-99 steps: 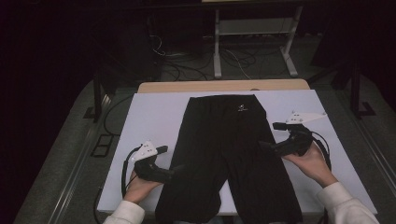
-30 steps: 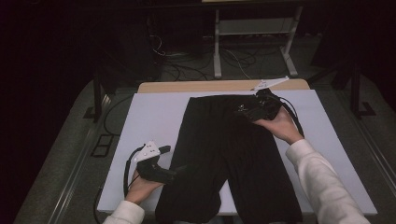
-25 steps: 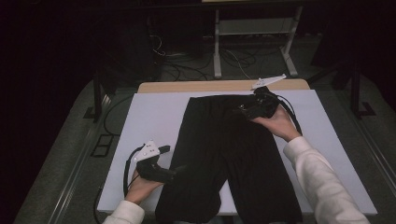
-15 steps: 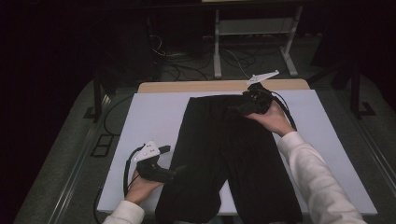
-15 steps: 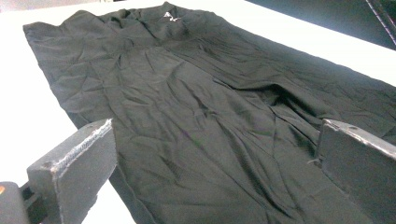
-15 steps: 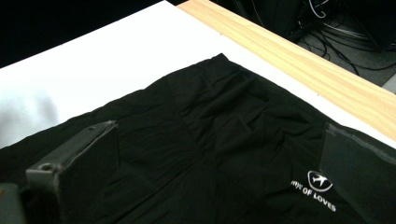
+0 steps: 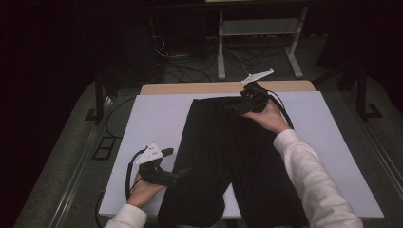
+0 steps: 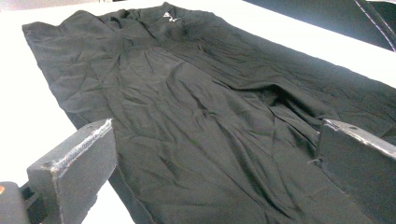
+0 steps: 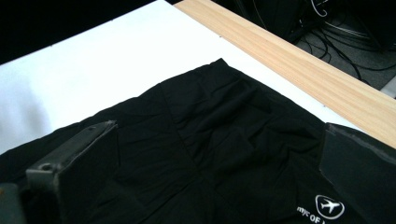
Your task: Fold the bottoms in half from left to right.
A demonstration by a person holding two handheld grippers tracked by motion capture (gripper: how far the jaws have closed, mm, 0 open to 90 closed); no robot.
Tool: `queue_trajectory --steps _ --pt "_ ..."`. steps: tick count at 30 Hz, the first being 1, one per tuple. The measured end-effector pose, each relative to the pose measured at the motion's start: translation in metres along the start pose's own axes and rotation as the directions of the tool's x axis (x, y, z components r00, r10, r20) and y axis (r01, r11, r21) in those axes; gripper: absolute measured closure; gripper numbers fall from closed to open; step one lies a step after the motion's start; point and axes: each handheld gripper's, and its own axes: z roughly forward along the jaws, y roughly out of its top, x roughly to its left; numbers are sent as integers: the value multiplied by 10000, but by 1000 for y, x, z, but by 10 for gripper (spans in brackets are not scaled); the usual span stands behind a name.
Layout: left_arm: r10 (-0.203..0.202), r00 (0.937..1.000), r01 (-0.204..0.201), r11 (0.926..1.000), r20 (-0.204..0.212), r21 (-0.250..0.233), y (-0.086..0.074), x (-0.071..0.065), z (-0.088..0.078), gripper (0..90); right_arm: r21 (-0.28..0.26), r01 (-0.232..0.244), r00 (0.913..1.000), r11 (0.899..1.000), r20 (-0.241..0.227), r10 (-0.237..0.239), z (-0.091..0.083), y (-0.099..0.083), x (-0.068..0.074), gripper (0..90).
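A pair of black trousers (image 7: 228,156) lies flat on the white table cover (image 7: 152,118), waistband at the far end and legs toward me. My left gripper (image 7: 183,173) rests at the near left leg's outer edge, open, its jaws wide apart over the black cloth (image 8: 210,107). My right gripper (image 7: 234,107) hovers at the waistband's far right part, open, jaws spread above the cloth (image 9: 224,135) with nothing between them. A small white aeroplane logo (image 9: 328,205) sits by its right jaw.
A strip of wooden tabletop (image 7: 204,88) shows past the white cover's far edge. Behind the table stand a metal frame (image 7: 256,42) and loose cables (image 7: 190,59) on the floor. White cover lies bare on both sides of the trousers.
My right gripper went from the right leg's side up to the waistband and kept edging left along it. The left gripper stayed put.
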Motion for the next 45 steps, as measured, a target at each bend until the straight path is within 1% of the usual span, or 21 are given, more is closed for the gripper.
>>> queue_trajectory --steps 8,13,15,16,17,18,22,28,34,40,41,45 --pt "-63 10000 63 10000 -44 -49 0 1 -1 0 -23 68 10000 10000 -34 -68 10 7 2 0" --pt "-21 10000 21 10000 -5 -20 0 0 0 0 118 91 9999 9999 -52 -90 19 11 4 0" --pt "-11 10000 11 10000 2 -29 0 0 0 0 168 171 9998 9997 -83 -169 26 12 5 0" --pt "-11 10000 11 10000 -2 -31 0 0 0 0 168 171 9998 9997 -83 -169 26 12 5 0" --pt "-17 10000 17 10000 5 -34 0 0 -1 0 222 161 9998 9996 -106 -159 30 14 6 0" --pt "-21 10000 21 10000 7 -36 0 0 0 0 222 161 9998 9996 -106 -159 30 14 6 0" --pt "-17 10000 17 10000 27 -37 0 0 -1 0 123 111 9999 9999 -69 -110 38 17 6 0" --pt "-29 10000 29 10000 51 -62 0 0 -1 0 21 23 10000 10000 -52 -23 45 21 6 0" --pt "-13 10000 13 10000 57 -50 0 -1 -1 0 49 16 10000 10000 -6 -16 53 24 7 0" --pt "-29 10000 29 10000 59 -75 0 -1 -1 0 -198 -62 9999 9998 140 65 60 25 9 0" --pt "-39 10000 40 10000 60 -74 0 0 -1 0 -140 -26 9999 9999 166 28 63 25 10 0" --pt "-53 10000 53 10000 63 -77 0 0 -1 0 -70 63 9998 10000 204 -61 68 24 12 0"
